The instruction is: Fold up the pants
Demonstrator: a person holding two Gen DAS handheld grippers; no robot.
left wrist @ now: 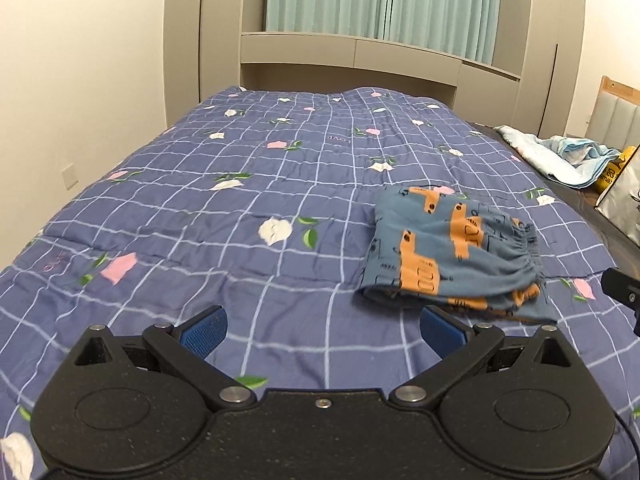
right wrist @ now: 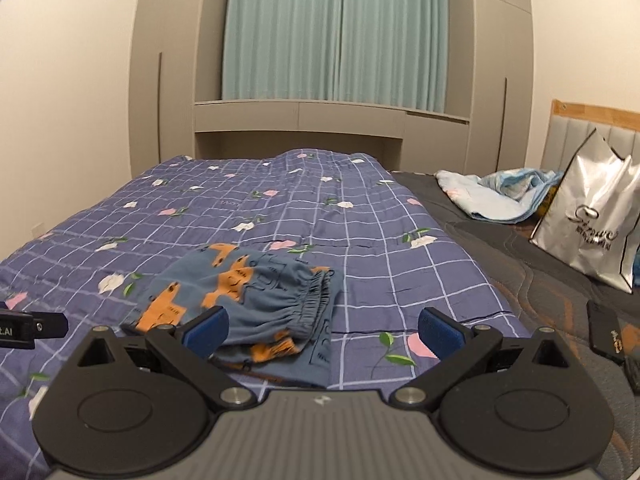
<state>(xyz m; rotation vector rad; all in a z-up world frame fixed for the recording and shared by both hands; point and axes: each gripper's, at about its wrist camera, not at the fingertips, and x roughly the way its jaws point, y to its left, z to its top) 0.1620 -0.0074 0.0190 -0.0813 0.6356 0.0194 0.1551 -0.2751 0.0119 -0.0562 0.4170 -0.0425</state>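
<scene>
Bedroom, bed covered by a blue checked quilt with a flower print; teal curtain and grey cupboards behind the head of it. Pants, blue with orange print, lie on the quilt as a compact, already doubled bundle, elastic waistband bunched on the side toward the silver shopping bag. Left gripper: fingers spread wide, nothing between them, hovering over bare quilt; the pants lie just beyond and beside its finger on the bag side, not touching as far as can be told. Right gripper: fingers likewise apart and empty; the near edge of the pants sits between and under them, closer to the finger away from the bag, contact uncertain. Judgement: folding looks near its end, the bundle small but lumpy, with a loose flap showing at the near edge. Next move likely calls for either a final tidy, pinching the near edge and smoothing it flat, or withdrawal if the fold is accepted. Risk: a grab at the thick waistband could drag the layers apart. Light blue cloth beyond the bag, not involved.
</scene>
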